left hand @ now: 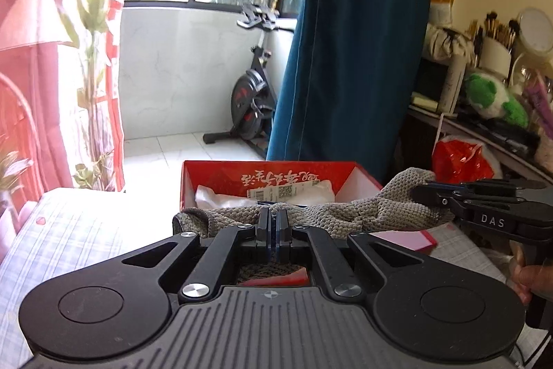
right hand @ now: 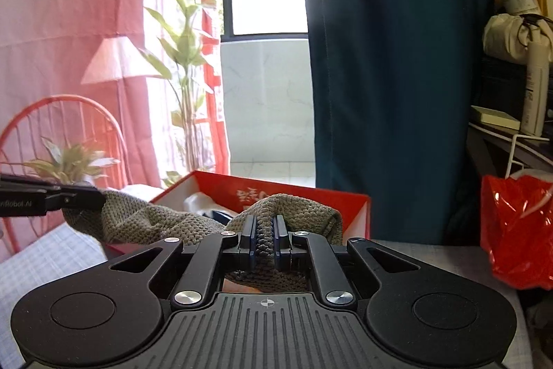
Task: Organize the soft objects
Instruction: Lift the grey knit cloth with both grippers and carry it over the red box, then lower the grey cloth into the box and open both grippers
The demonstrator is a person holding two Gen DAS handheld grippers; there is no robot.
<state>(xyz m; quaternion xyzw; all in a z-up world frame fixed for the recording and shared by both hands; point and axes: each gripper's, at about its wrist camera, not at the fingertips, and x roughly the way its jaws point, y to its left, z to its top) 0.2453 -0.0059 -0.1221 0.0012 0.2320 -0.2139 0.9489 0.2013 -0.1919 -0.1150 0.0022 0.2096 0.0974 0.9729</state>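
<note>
Now both grippers level, left gripper and right gripper pinching grey sock

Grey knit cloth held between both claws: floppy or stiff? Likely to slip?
Probably floppy: the grey knit cloth sags and bunches between the left claw and right claw above the red box. Likely light, since it hangs from two small pinches. Slip seems unlikely: its coarse weave is clamped in both.

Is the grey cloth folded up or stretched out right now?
Stretched out. The cloth hangs between the left gripper and right gripper, each clamped on one end, sagging slightly over the red box.
</note>
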